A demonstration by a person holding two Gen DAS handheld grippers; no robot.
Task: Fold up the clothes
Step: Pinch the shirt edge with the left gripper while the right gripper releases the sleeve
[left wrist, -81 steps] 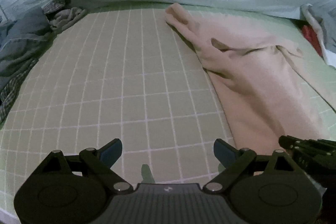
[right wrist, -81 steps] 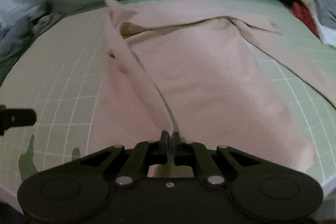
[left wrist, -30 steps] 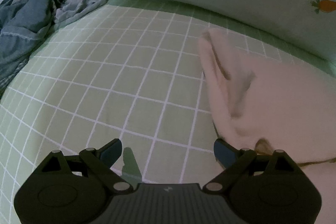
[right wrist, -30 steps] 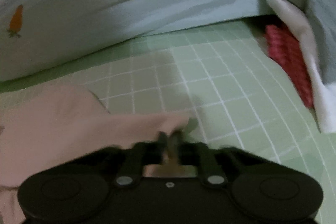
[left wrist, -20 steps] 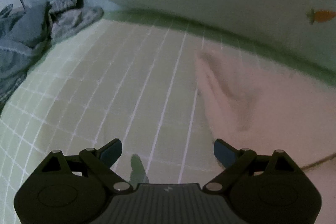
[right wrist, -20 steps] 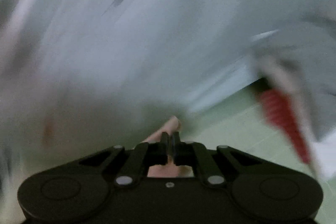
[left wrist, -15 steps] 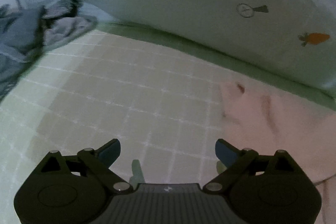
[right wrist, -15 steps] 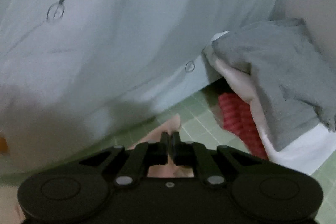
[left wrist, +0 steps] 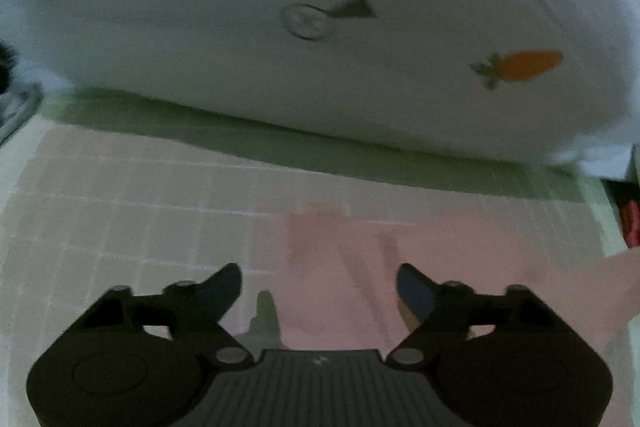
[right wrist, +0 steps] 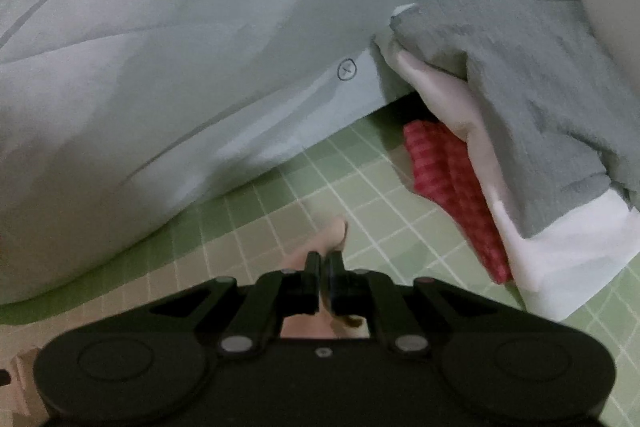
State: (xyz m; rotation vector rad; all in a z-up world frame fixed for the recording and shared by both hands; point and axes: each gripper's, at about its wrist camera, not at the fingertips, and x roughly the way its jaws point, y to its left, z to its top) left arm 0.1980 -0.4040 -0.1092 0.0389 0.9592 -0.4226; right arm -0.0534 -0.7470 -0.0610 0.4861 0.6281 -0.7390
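A pink garment (left wrist: 352,267) lies flat on the green checked sheet (left wrist: 132,211), its far left corner in front of my left gripper (left wrist: 319,283). That gripper's jaws are closing with the pink cloth lying between and under them; the pads do not press on it. In the right wrist view, my right gripper (right wrist: 324,267) is shut on an edge of the pink garment (right wrist: 334,233), a small fold of which sticks out past the fingertips. The rest of the cloth is hidden below that gripper.
A pale quilt (left wrist: 320,47) with carrot prints bulges along the far side of the bed. At the right, a stack of a grey towel (right wrist: 532,87), white cloth (right wrist: 568,259) and a red checked piece (right wrist: 452,183) sits on the sheet. Crumpled clothes lie at the far left edge.
My left gripper has swung right over the garment's corner and its jaws have narrowed. The right gripper, still shut on the pink edge, has carried it toward the quilt and the stack.
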